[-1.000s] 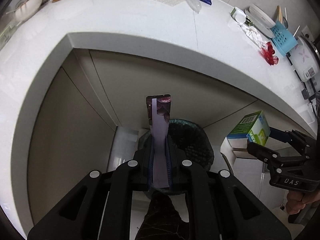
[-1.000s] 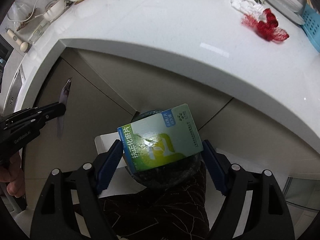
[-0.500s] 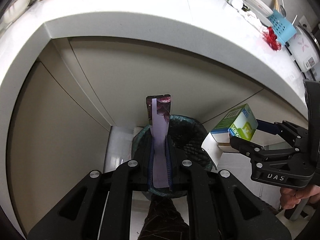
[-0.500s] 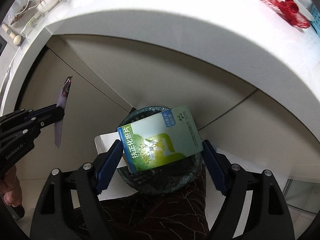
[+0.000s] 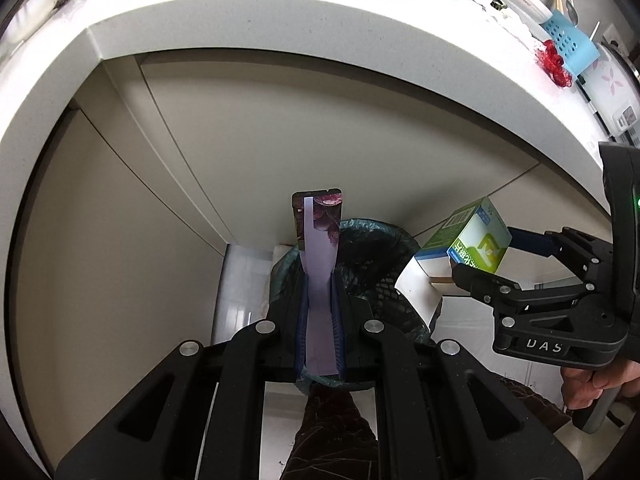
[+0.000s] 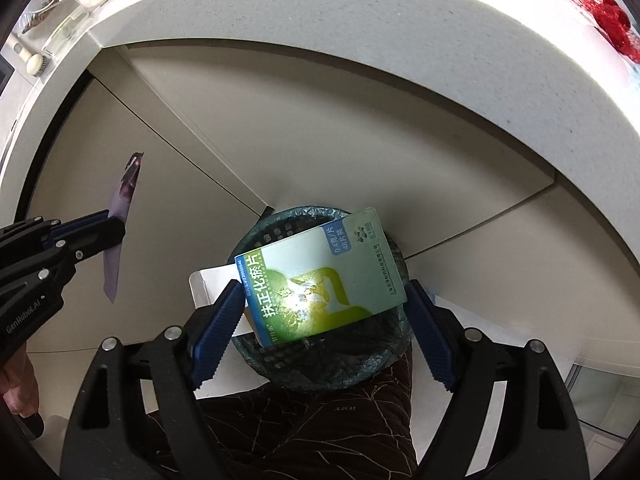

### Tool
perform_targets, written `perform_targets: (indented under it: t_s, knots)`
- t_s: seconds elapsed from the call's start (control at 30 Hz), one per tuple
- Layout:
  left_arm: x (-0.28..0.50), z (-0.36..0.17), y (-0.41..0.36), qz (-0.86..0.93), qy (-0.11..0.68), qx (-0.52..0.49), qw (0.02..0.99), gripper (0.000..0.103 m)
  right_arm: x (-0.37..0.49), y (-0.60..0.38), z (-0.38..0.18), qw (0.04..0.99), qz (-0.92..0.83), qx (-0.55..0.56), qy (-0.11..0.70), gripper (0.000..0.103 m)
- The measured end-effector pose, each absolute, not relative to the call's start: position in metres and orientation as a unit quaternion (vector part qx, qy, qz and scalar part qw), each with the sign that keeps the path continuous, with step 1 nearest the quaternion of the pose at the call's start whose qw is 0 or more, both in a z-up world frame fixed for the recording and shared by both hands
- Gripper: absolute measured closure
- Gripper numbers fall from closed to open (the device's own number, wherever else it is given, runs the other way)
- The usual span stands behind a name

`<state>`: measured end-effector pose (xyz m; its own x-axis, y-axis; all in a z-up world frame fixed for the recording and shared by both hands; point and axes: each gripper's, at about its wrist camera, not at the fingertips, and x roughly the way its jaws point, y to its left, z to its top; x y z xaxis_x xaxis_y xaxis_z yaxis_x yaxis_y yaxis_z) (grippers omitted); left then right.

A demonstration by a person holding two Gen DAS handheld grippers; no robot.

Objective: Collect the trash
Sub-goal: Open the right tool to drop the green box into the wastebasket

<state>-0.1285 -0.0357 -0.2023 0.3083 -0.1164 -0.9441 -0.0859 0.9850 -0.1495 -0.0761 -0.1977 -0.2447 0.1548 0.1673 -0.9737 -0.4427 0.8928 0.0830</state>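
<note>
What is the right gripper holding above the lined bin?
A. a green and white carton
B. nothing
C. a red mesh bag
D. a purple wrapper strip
A: the right gripper has the green and white carton between its blue pads, over the bin.

Can't see into the trash bin [image 6: 280, 364], the green box [image 6: 324, 284] covers most of its mouth. In the left wrist view my own jaws hide the wrapper's [image 5: 318, 240] lower end. Table [image 5: 280, 20] items at the top edge are cut off, too small to ID.
</note>
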Motion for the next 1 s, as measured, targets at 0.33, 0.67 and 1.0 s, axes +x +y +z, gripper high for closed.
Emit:
perform_targets:
  t_s: [0.33, 0.67, 1.0]
  knots:
    - [-0.121, -0.209, -0.042, -0.019, 0.596, -0.075, 0.799, 0.093, -0.072, -0.226, -0.233, 0.779, 0.181, -0.098, 0.592, 0.008]
    - [-0.104, -0.230, -0.072, -0.052, 0.612, -0.054, 0.787, 0.093, -0.065, -0.260, -0.225, 0.791, 0.140, -0.053, 0.593, 0.008]
    - [-0.088, -0.253, -0.103, -0.083, 0.628, -0.036, 0.773, 0.093, -0.067, -0.288, -0.223, 0.791, 0.117, -0.042, 0.599, 0.008]
